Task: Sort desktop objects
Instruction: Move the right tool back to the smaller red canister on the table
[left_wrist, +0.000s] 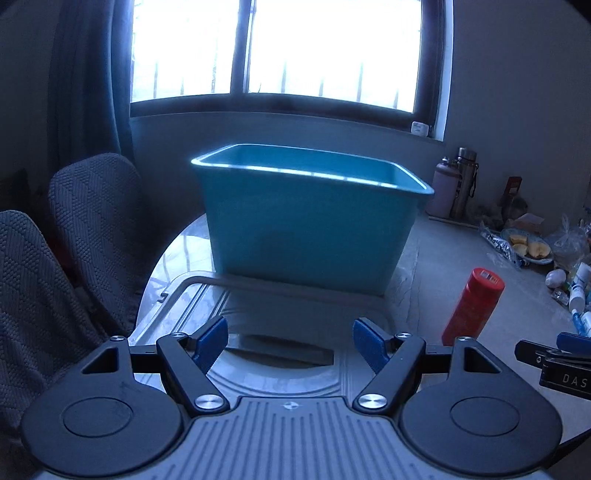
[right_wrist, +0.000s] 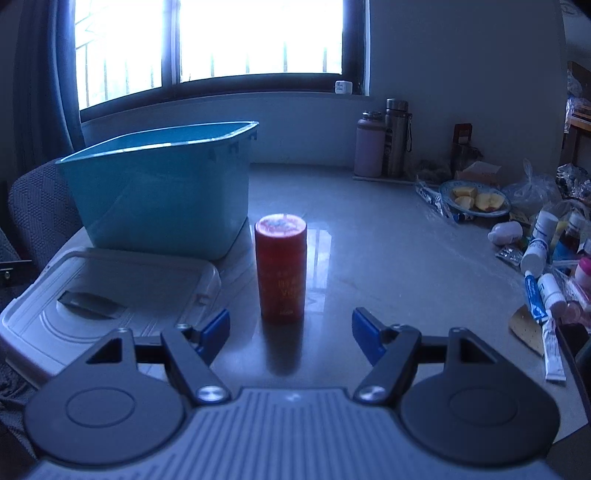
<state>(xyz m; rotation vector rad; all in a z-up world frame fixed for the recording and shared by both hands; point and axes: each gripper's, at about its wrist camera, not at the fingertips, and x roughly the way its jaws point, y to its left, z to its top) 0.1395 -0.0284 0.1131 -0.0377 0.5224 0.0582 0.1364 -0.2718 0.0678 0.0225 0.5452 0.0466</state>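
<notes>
Left wrist view — "DAS" lettering on right gripper (left_wrist: 554, 354) body

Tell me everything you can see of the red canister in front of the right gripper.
The red canister is a plain cylinder, plastic-looking, with a flat labelled top and faint pale print on its side. It stands upright on the glossy table, just right of the teal bin and the grey lid, ahead of the open right gripper. Nothing grips it.
</notes>
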